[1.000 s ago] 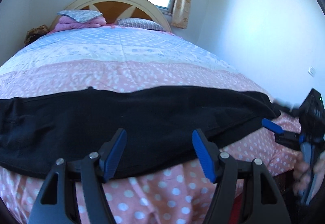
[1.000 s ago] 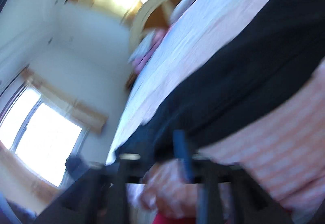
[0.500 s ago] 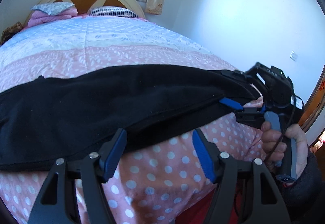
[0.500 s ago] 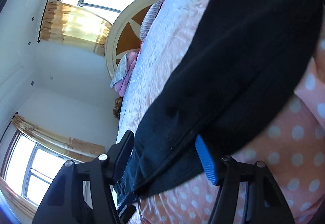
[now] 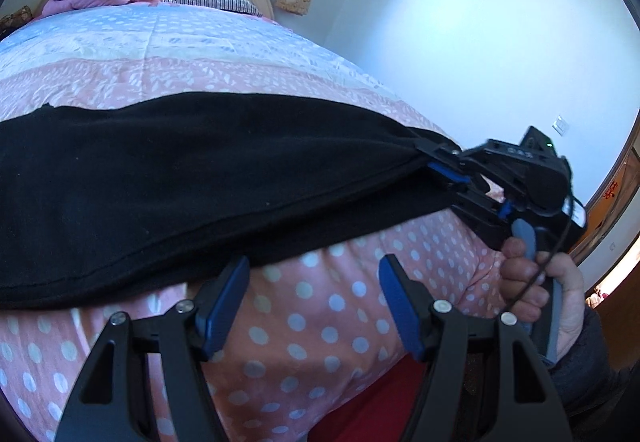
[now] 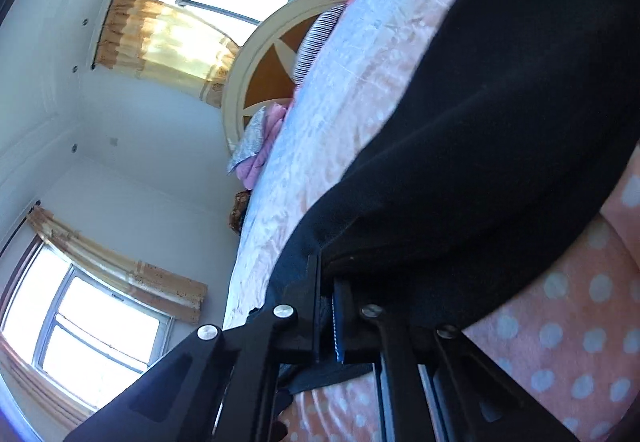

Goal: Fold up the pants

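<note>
Pants lie flat across bed, no cross fold yet. Right gripper at 3 o'clock pinches one end; left gripper spread, empty, near hem.

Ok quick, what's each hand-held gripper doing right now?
Left hand-held gripper: open, holding nothing.
Right hand-held gripper: closed on the end of the black pants.

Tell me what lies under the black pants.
The pants lie on the pink dotted bedspread, which shows along both long edges. The right gripper is shut on their end. Anything beneath the cloth's middle is hidden.
</note>
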Demonstrator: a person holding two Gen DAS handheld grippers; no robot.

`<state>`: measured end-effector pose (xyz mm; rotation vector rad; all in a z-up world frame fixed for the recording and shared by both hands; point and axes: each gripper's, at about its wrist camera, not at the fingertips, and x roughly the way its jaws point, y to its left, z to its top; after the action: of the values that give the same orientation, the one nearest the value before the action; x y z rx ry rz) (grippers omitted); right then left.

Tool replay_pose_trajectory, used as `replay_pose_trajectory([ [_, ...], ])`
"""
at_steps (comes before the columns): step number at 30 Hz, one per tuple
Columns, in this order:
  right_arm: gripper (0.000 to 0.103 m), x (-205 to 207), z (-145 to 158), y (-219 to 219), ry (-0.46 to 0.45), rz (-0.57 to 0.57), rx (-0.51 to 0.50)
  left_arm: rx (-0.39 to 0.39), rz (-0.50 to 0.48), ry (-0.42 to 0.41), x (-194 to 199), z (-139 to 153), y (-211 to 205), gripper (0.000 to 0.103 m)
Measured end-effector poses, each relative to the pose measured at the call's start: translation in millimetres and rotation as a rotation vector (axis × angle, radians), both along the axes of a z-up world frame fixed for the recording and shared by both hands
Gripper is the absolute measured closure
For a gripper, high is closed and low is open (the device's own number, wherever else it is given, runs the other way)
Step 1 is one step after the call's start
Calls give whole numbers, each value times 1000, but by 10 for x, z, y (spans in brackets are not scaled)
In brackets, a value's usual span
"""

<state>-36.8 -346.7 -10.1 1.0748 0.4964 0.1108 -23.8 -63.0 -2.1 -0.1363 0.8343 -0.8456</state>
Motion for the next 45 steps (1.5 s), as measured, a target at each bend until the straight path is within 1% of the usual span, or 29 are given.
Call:
replay_pose_trajectory([
  [2,98,-66,84,45,-13,16,-39,10,19,-6,12,15,23,33],
  [4,98,-139,111,77,-10,24,-57,14,9,-15,-23,60,40,33],
  [9,98,-258,-156,133,119,29,-103,-1,-59,-97,-134,321,33,33],
  [10,98,-250,-253,129,155,31,-98,-4,-63,-122,-133,402,25,33],
  [11,98,-253,-312,105,152,28,-63,0,-56,-143,-105,455,34,33],
  [13,98,-248,-323,68,138,27,-44,52,-10,-194,11,533,-15,32],
  [15,97,-236,-274,59,162,42,-57,117,48,-217,184,512,-64,32],
  [17,96,-277,-221,20,195,65,-54,172,72,-171,357,400,-95,32],
  [19,96,-371,-120,-25,182,58,-65,207,95,-116,444,262,-71,32],
  [21,96,-537,73,-99,156,37,-135,208,112,-83,434,157,7,32],
  [22,96,-587,148,-126,151,18,-177,203,118,-85,424,135,22,32],
  [23,96,-648,307,-183,146,-36,-283,206,119,-99,402,138,16,32],
  [24,96,-655,407,-198,145,-62,-357,222,118,-112,381,145,-10,32],
  [25,96,-590,539,-238,184,-104,-508,247,116,-128,356,147,-43,32],
  [26,97,-473,601,-266,243,-113,-621,262,115,-137,350,128,-60,32],
  [29,97,-102,620,-376,317,-81,-790,289,107,-156,332,111,-80,32],
  [30,97,45,569,-418,359,-72,-853,295,106,-155,358,102,-78,32],
  [31,97,146,515,-461,393,-64,-887,311,103,-154,352,90,-67,32],
  [33,97,343,320,-600,491,-32,-932,351,94,-159,357,69,-57,31],
  [34,97,383,245,-715,484,-24,-924,363,94,-153,350,54,-18,30],
  [35,97,391,254,-800,484,-49,-937,354,95,-123,365,32,60,29],
  [37,97,381,267,-968,551,-136,-1004,309,103,-47,411,-7,274,29],
  [38,97,359,255,-1137,563,-174,-953,296,99,-34,407,-11,349,30],
  [39,97,310,228,-1325,530,-183,-834,302,89,-43,383,-7,392,31],
  [40,97,286,206,-1430,511,-178,-776,332,81,-70,336,1,400,34],
  [41,97,274,196,-1481,505,-173,-762,369,71,-109,274,12,381,34],
  [42,97,284,206,-1463,506,-173,-768,396,64,-145,214,33,363,34],
  [43,97,292,223,-1417,514,-176,-805,403,67,-161,181,58,373,34],
  [45,97,322,316,-1263,513,-187,-866,367,72,-174,118,165,474,34],
])
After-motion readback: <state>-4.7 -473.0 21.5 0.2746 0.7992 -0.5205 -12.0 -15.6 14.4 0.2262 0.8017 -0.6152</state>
